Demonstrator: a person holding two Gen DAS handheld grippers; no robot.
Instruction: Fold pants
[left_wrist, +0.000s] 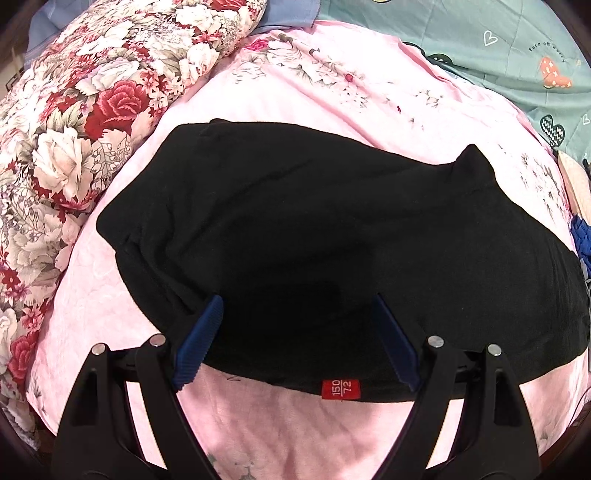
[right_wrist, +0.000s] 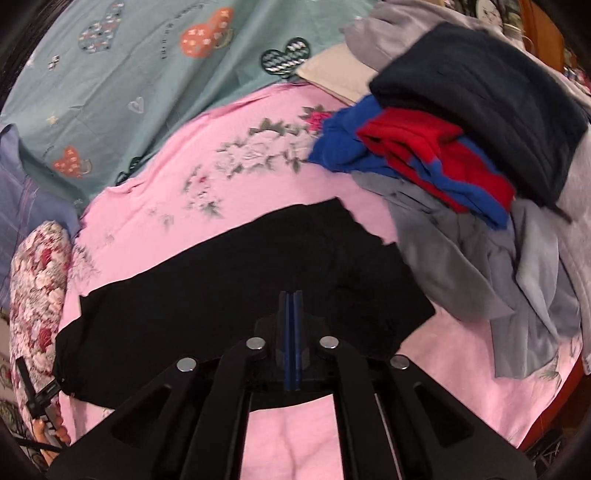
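The left gripper (left_wrist: 295, 343), low in the left wrist view, stands with its blue fingers (left_wrist: 199, 339) spread wide over the near hem of the black pants (left_wrist: 314, 240), holding nothing. The right gripper (right_wrist: 291, 332), bottom centre of the right wrist view, has its pads nearly together with only a sliver of a gap, and no cloth can be seen between them.

The pants lie across the middle of both frames on a pink floral sheet (left_wrist: 332, 88), gathered into a broad, compact slab that seems already folded at least once; a final fold or squaring of edges looks to be what remains.

A red size tag (left_wrist: 340, 388) at the hem reads "150/72". On the teal heart-print quilt (left_wrist: 498, 40), upper right, small lettering begins "Turn off"; the rest is too small to read. A heap of clothes (right_wrist: 461, 155) crowds the right wrist view's upper right, and a rose-patterned quilt (left_wrist: 74, 129) fills the left wrist view's left side.
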